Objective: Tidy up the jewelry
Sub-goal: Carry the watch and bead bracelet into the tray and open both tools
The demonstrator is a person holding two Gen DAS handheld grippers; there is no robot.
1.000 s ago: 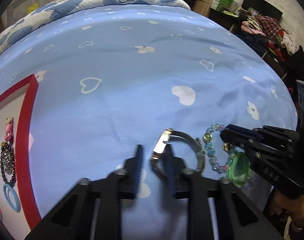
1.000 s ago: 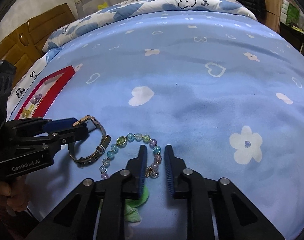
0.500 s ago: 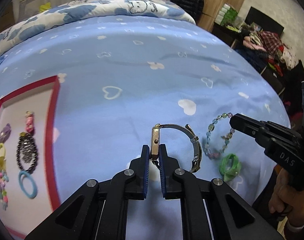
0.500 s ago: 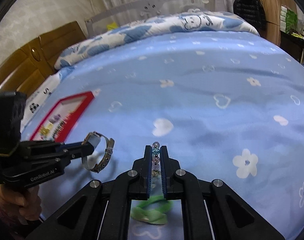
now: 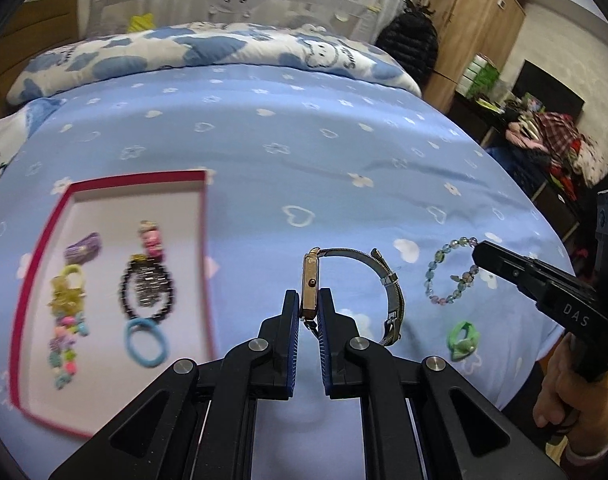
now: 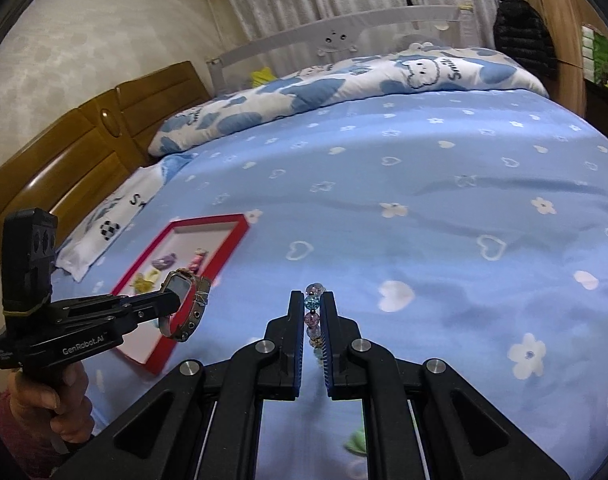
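**Both grippers loaded above the bed**

Left to right, as I see it: red-rimmed tray point(image 5: 206, 264) on the blue bedsheet point(image 5: 304, 160), already carrying hair ties, a dark bead bracelet point(image 5: 146, 292) and small clips. Nothing stands between the tray and my left gripper point(image 5: 308, 312). Its fingers point(image 5: 290, 312) are clamped narrow on the watch point(image 5: 309, 288), gripping the gold case edge-on, strap looping off to the right in the air. Next, the bead bracelet point(image 5: 449, 274) hangs from my right gripper point(image 6: 312, 316), pinched tight between its fingers point(image 6: 295, 320). A green hair tie point(image 5: 461, 340) lies on the sheet below that bracelet. Wardrobe point(image 5: 475, 28) and clothes clutter sit past the bed at right.
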